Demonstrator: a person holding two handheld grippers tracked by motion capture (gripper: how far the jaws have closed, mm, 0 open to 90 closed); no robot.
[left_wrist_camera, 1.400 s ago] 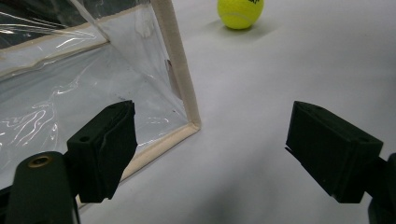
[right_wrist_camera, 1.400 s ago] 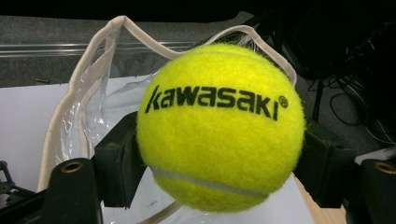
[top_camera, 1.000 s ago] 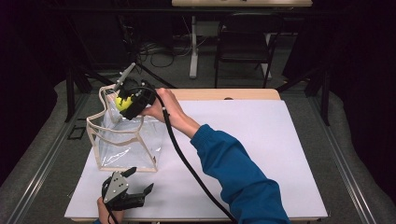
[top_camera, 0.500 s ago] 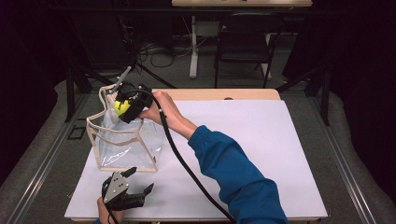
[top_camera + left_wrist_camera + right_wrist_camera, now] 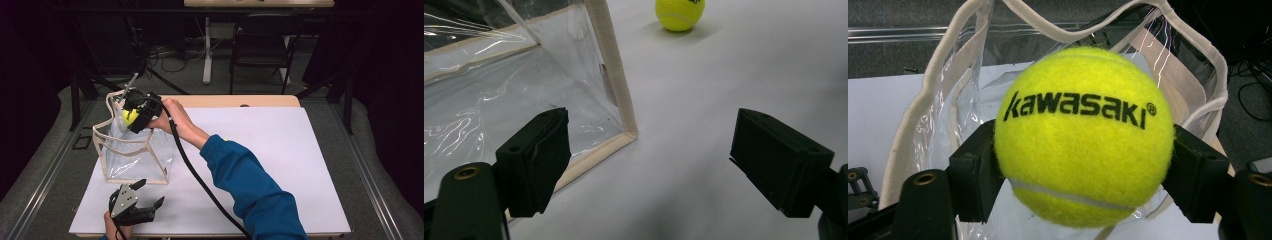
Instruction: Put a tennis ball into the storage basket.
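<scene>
A yellow tennis ball (image 5: 1083, 135) printed "kawasaki" sits between the jaws of my right gripper (image 5: 1083, 170), which is shut on it. In the high view that gripper (image 5: 132, 115) holds the ball (image 5: 128, 117) just above the open top of a clear bag with beige trim (image 5: 132, 155), standing at the table's left. The bag's mouth (image 5: 1193, 70) lies right behind the ball. My left gripper (image 5: 151, 191) rests near the front edge, open, with nothing between its jaws. In the left gripper view (image 5: 649, 150) it faces the bag's lower corner (image 5: 616, 100).
A second tennis ball (image 5: 679, 12) lies on the white table (image 5: 280, 150) beyond the bag's corner. The right gripper's black cable (image 5: 195, 175) runs across the table beside the blue sleeve. A dark chair (image 5: 260, 40) stands on the floor behind the table.
The right gripper with the ball has shifted slightly left, further over the bag's mouth. The left gripper has stayed where it was.
</scene>
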